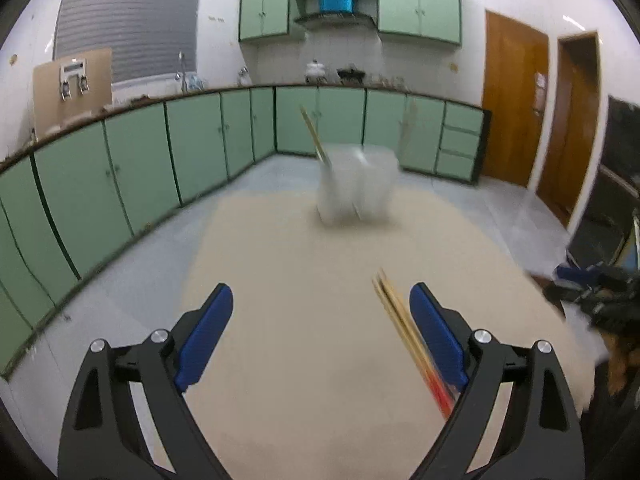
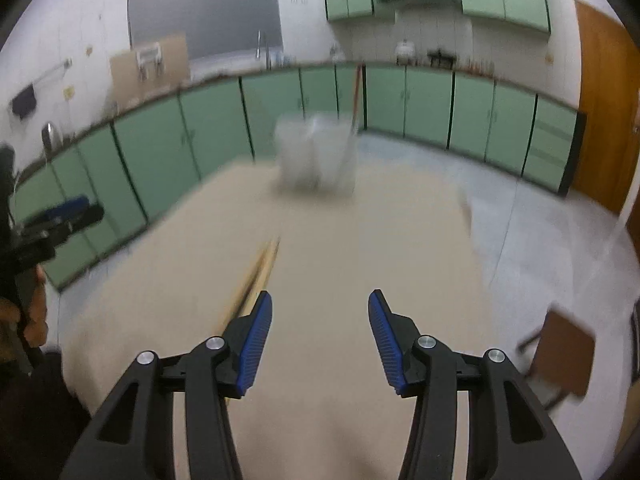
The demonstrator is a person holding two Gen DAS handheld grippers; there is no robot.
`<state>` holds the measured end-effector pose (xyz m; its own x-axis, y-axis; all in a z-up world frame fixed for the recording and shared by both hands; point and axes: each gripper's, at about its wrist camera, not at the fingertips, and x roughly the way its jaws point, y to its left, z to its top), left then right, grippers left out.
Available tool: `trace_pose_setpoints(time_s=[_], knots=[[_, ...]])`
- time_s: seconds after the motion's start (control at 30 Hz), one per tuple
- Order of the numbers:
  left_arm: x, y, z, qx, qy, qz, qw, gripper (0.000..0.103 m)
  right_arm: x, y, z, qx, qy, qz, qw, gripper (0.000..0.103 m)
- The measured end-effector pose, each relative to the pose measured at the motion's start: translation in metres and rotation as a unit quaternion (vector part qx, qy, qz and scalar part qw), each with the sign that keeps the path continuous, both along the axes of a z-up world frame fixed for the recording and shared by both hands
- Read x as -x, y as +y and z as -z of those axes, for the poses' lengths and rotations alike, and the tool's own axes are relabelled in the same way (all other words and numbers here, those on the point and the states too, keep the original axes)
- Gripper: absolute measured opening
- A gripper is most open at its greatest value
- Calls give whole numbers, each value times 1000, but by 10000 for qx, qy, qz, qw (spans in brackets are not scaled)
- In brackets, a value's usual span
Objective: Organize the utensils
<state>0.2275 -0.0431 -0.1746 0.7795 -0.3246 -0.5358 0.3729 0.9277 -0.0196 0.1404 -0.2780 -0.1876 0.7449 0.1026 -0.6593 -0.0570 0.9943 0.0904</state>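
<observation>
1. Left wrist view: left gripper [image 1: 321, 320] spread wide, nothing clamped; chopsticks [image 1: 404, 332] lying on table [image 1: 300, 280] just inside the right-hand finger [image 1: 438, 338], contact too blurred to call.
2. Right wrist view: right gripper [image 2: 320, 338] about half open, gap bare, only table [image 2: 320, 260] beneath; same chopsticks [image 2: 260, 268] running out past the left-hand finger [image 2: 256, 344], outside the gap.
3. Handling, as a guess: light, stiff, thin and smooth; likely to roll or scissor apart under a pinch. Best taken across the bundle near mid-length, both sticks caught together, pads square to the shafts.
4. Further out: translucent holder [image 1: 356, 182] standing upright at the far end, well apart from the loose pair, one stick [image 1: 314, 136] already leaning inside. Seen also from the right [image 2: 316, 152], blurred.
</observation>
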Motion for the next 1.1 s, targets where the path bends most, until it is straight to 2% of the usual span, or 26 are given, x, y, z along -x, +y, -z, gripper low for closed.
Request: trace_pose_setpoints(time_s=[0.1, 0.17, 0.23, 0.4, 0.5, 0.57, 0.63, 0.87, 1.1], knots=[[40, -6, 45, -116, 314, 155, 9993, 87, 22, 31, 47, 83, 333, -292, 9990, 43], [58, -3, 61, -107, 352, 154, 9992, 87, 33, 52, 61, 282, 341, -484, 9978, 42], [70, 1, 70, -113, 350, 162, 9992, 87, 36, 62, 69, 245, 371, -573, 9974, 42], [67, 2, 80, -207, 423, 121, 9988, 87, 36, 70, 72, 292, 239, -613, 9974, 42], [61, -3, 87, -92, 543, 96, 9984, 87, 33, 62, 64, 248, 152, -488, 9984, 42], [60, -16, 94, -54, 696, 254, 9972, 85, 31, 50, 62, 105, 158, -267, 9995, 42], [63, -32, 101, -191, 695, 430, 9965, 81, 33, 39, 66, 86, 192, -214, 9995, 42], [57, -63, 120, -389, 909, 748, 9923, 81, 37, 29, 73, 101, 291, -160, 9994, 42], [59, -53, 121, -433, 971, 515, 9930, 78, 31, 47, 73, 339, 226, -478, 9980, 42]])
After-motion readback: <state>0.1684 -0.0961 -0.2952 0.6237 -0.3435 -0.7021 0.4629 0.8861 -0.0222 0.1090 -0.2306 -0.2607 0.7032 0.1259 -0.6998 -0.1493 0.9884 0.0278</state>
